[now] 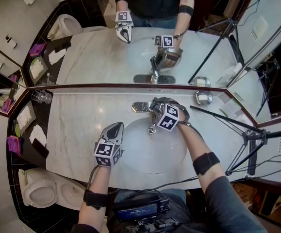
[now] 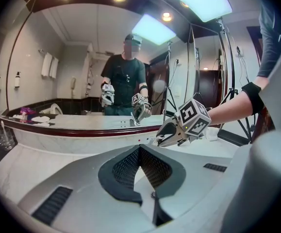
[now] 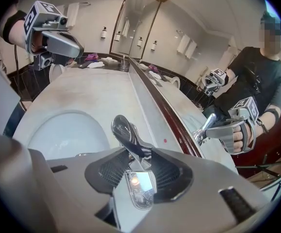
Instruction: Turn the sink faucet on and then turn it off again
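The right gripper's [image 3: 133, 160] grey jaws are clamping the neck of the curved chrome faucet lever [image 3: 123, 130] from both sides, and the lever's tip is sticking out past them. The faucet is standing at the back rim of the white oval basin [image 1: 172, 154], just below the wall mirror [image 1: 96, 57]. The left gripper's [image 2: 139, 147] jaws are pressing together, empty. It is hovering over the pale marble counter [image 1: 77, 125] left of the basin, well apart from the lever.

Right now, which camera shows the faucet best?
The right gripper view: the faucet sits close up between the right gripper's fingers. In the head view that gripper covers most of it; the left gripper view shows mainly its small mirror reflection.
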The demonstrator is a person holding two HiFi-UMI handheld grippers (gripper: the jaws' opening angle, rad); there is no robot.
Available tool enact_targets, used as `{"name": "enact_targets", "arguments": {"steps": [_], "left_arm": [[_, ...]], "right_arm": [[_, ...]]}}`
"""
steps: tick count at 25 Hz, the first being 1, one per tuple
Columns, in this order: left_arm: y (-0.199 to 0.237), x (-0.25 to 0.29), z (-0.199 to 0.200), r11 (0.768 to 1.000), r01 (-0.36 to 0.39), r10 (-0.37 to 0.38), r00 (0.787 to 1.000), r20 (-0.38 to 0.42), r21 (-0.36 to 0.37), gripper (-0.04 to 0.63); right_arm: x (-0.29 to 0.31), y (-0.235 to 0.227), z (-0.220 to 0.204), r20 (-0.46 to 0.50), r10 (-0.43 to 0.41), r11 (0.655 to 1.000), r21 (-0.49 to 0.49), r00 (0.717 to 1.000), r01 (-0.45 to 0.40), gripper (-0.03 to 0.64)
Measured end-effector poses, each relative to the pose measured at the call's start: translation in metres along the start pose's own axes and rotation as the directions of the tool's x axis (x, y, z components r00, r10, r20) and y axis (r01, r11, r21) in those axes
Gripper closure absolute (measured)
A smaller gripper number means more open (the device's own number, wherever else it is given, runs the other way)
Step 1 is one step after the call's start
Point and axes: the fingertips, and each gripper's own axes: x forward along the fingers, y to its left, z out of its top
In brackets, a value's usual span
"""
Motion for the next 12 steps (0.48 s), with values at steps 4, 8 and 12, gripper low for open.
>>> {"name": "enact_targets", "arguments": {"steps": [4, 8, 12], "left_arm": [[0.000, -0.006, 0.005, 1.000, -0.001, 0.001, 1.000, 0.013, 0.001, 0.595], [-0.003, -0.011, 0.007, 1.000, 0.004, -0.004, 1.000, 0.025, -0.001, 0.595], [-0.005, -0.018, 0.008, 1.000, 0.003, -0.003, 0.999, 0.035, -0.010, 0.595]], "right_arm": [[-0.016, 0.007, -0.002, 0.000, -0.004, 1.000, 0.020, 1.000, 0.004, 0.442], [-0.043, 0.007, -0.004, 0.041, -0.035, 0.997, 0.074, 0.999, 0.032, 0.443], [-0.073, 0.006, -0.009, 0.082, -0.088, 0.983, 0.170, 0.993, 0.073, 0.522]]}}
